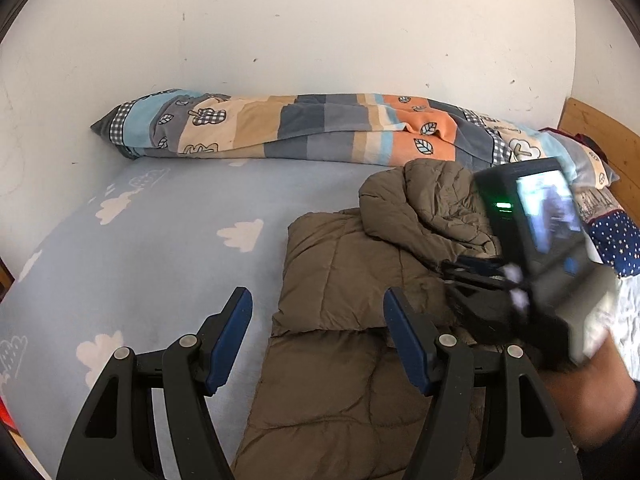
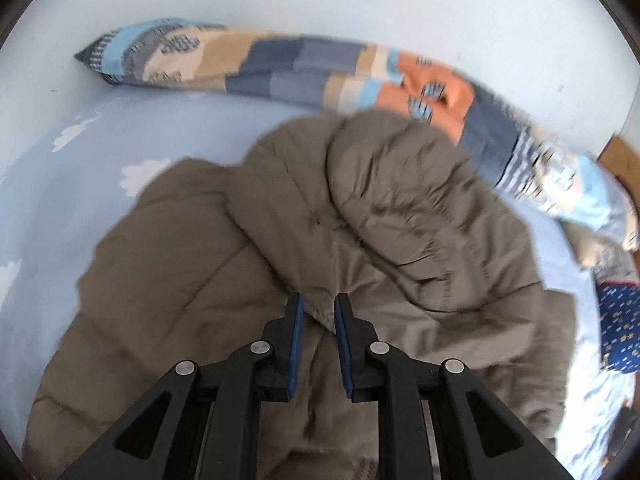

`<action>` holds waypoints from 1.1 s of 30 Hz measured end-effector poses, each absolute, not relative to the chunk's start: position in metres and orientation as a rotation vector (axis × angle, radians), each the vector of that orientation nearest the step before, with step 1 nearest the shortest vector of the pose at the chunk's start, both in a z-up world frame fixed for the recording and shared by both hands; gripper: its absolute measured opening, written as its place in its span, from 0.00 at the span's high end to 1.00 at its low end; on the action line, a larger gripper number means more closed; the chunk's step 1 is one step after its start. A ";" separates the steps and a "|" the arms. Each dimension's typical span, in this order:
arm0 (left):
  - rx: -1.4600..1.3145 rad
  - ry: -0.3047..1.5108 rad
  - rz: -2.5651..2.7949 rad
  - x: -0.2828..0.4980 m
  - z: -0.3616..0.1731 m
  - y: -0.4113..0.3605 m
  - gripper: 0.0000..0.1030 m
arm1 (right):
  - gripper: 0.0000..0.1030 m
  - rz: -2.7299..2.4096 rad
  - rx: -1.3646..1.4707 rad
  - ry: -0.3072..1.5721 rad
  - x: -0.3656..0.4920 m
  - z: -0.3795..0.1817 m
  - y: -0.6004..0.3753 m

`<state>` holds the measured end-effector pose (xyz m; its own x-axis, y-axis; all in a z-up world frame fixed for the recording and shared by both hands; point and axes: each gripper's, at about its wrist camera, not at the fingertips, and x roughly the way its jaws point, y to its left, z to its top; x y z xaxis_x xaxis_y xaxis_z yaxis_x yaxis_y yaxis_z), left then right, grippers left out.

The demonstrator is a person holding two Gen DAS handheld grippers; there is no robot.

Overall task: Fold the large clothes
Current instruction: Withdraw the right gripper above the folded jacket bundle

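From the left wrist, the olive-brown quilted puffer jacket (image 1: 340,280) lies on the pale blue cloud-print bed sheet (image 1: 160,240), partly folded into a long strip whose axis runs from six o'clock up toward one o'clock, where its hood is bunched. The left tool (image 1: 318,340) hangs over the strip's near end with its jaws standing wide and nothing between them; the left edge of the jacket lies just below its tips. At three o'clock the right tool's black body, blurred, sits over the jacket's right side. A striped patchwork quilt (image 1: 320,128) is rolled along the white wall at twelve o'clock.

From the right wrist, the right tool (image 2: 318,316) has its jaws narrow, apparently pinching a fold edge of the jacket (image 2: 400,220), though blur makes the contact hard to confirm. The bunched hood rises from twelve to one o'clock, so the right hand is nearer the bulk that remains to be folded.
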<state>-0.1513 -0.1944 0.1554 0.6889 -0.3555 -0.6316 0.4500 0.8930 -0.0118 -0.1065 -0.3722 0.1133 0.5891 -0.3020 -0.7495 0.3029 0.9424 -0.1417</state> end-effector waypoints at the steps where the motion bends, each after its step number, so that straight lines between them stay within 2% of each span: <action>1: 0.146 0.672 -0.451 -0.151 0.156 -0.194 0.35 | 0.83 -0.354 -0.013 0.863 -0.113 0.118 -0.368; 8: 0.160 0.661 -0.457 -0.156 0.156 -0.196 0.35 | 0.83 -0.396 -0.091 0.812 -0.182 0.147 -0.340; 14: 0.183 0.658 -0.469 -0.161 0.153 -0.201 0.35 | 0.83 -0.453 -0.080 0.827 -0.237 0.142 -0.338; 33: 0.359 0.873 -0.570 -0.183 0.081 -0.256 0.34 | 0.83 -0.437 -0.109 0.886 -0.251 0.105 -0.358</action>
<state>-0.1829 -0.2564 0.0806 0.5099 -0.3196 -0.7987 0.6024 0.7954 0.0663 -0.2510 -0.3581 0.1051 0.5509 -0.4133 -0.7250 0.3246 0.9065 -0.2701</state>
